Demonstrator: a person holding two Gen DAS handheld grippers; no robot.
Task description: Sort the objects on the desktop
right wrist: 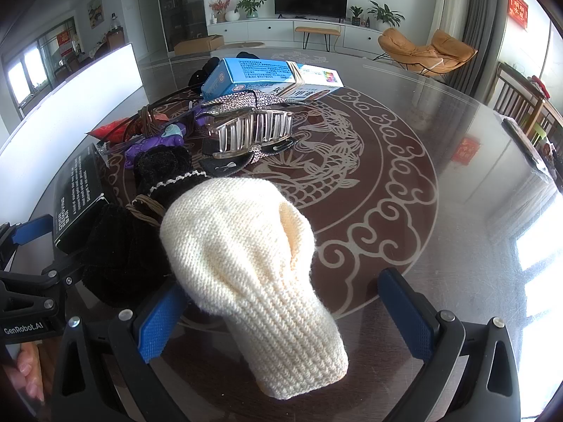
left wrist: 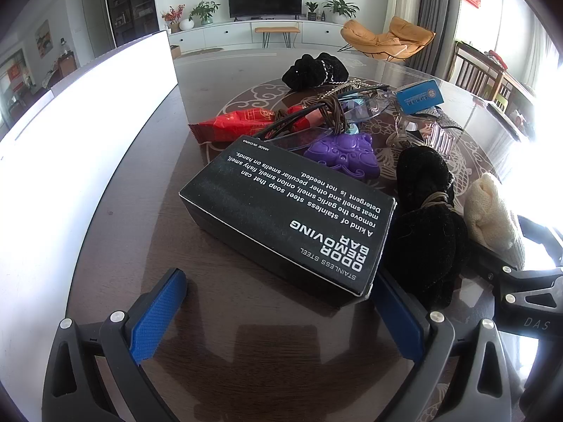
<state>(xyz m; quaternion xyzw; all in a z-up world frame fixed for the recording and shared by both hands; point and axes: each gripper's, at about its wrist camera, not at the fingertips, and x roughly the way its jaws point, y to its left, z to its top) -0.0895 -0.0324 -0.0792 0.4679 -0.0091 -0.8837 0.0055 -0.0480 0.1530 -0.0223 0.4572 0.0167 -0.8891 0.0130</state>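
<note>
A black "Odor Removing Bar" box (left wrist: 288, 218) lies on the dark round table (left wrist: 116, 246). My left gripper (left wrist: 278, 295) is open, its blue pads at the box's near end, the right pad (left wrist: 397, 313) against the box corner. A cream knitted sock (right wrist: 253, 263) lies between the open jaws of my right gripper (right wrist: 281, 316); it touches the left pad (right wrist: 158, 323). It shows at the right in the left wrist view (left wrist: 492, 211). A black fuzzy cloth (left wrist: 425, 225) lies between box and sock.
Beyond lie a purple toy (left wrist: 341, 154), a red packet (left wrist: 239, 123), glasses (left wrist: 355, 105), a blue medicine box (right wrist: 260, 75), a clear hair claw (right wrist: 253, 130), and another black fuzzy item (left wrist: 313, 70). A white board (left wrist: 70, 133) stands at the left. The right half of the table (right wrist: 440, 211) is bare glass.
</note>
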